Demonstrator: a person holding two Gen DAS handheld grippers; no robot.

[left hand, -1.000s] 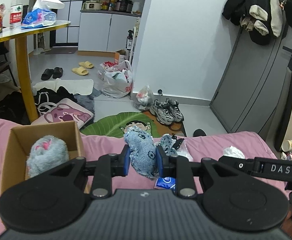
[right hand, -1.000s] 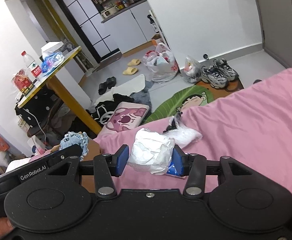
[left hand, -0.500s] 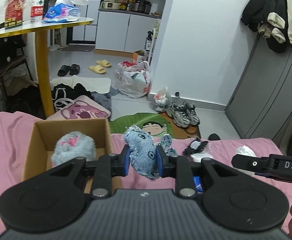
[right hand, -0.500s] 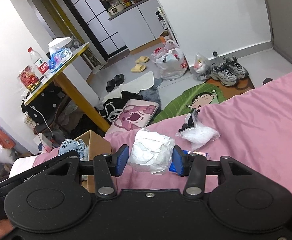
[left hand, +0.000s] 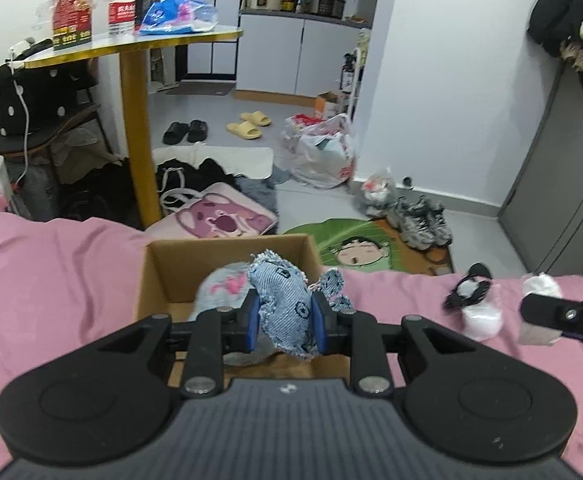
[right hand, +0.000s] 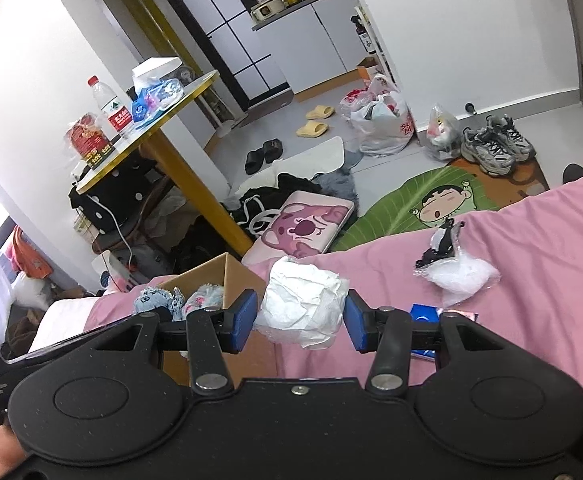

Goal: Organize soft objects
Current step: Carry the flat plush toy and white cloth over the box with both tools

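My left gripper had its jaws narrow, clamped on the denim plush, held over the cardboard box at 12 o'clock on the pink bed — I judged it best to centre over the opening, then release, clear of the fluffy grey toy inside. My right gripper pinched the white crumpled wad at mid width. Box floor mostly hidden — wad's material unclear.
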